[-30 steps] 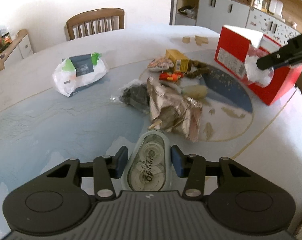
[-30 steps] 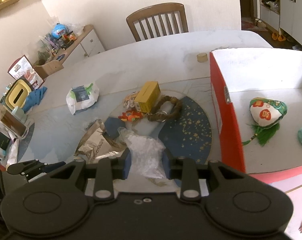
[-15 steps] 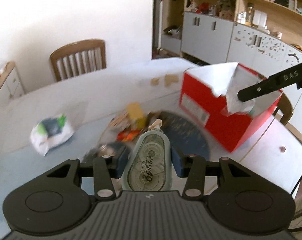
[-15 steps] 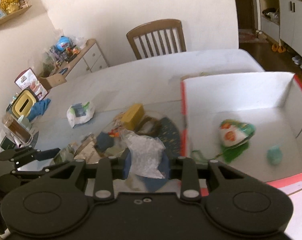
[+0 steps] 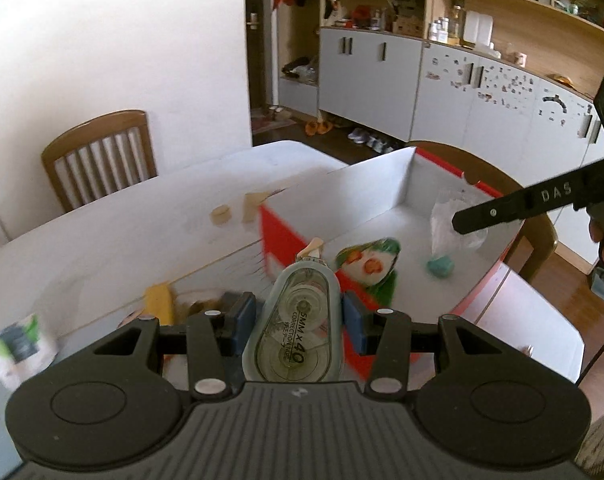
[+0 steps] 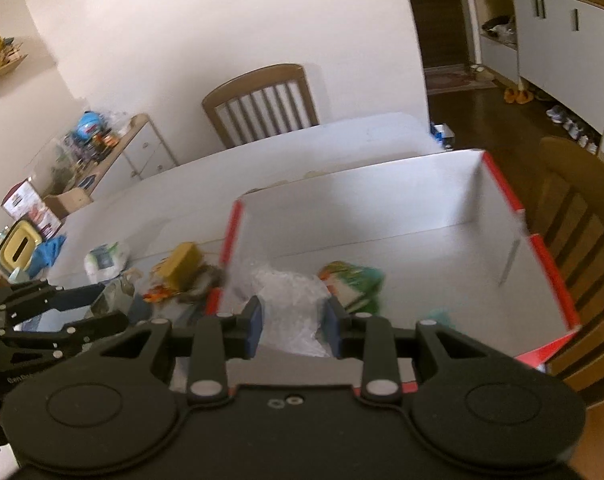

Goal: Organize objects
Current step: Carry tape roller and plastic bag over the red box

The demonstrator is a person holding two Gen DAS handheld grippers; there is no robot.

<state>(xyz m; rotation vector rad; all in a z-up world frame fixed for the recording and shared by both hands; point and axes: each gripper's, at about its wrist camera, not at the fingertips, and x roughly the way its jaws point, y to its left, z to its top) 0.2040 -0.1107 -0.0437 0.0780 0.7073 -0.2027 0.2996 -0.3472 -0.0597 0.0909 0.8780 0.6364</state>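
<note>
Left gripper (image 5: pixel 297 320) clamps my tape dispenser (image 5: pixel 293 332); right gripper (image 6: pixel 291 320) pinches a crumpled plastic bag (image 6: pixel 289 308). Both hang over the near edge of the red box (image 6: pixel 550 264). I'd carry each further in over bare white floor, lower, then let go, tape first so it lands flat. Inside already lie a green pouch (image 5: pixel 368 264) and a teal lump (image 5: pixel 440 266), which I'd avoid. Leftovers, a yellow box (image 6: pixel 181 258) among them, wait on the table (image 5: pixel 141 216) outside the wall.

The correction tape (image 5: pixel 295 332) has a clear, glossy plastic shell; the bag (image 6: pixel 291 312) is crinkled, see-through plastic; the box (image 6: pixel 382 204) looks like matt cardboard; the chair (image 6: pixel 261 100) is smooth wood.
</note>
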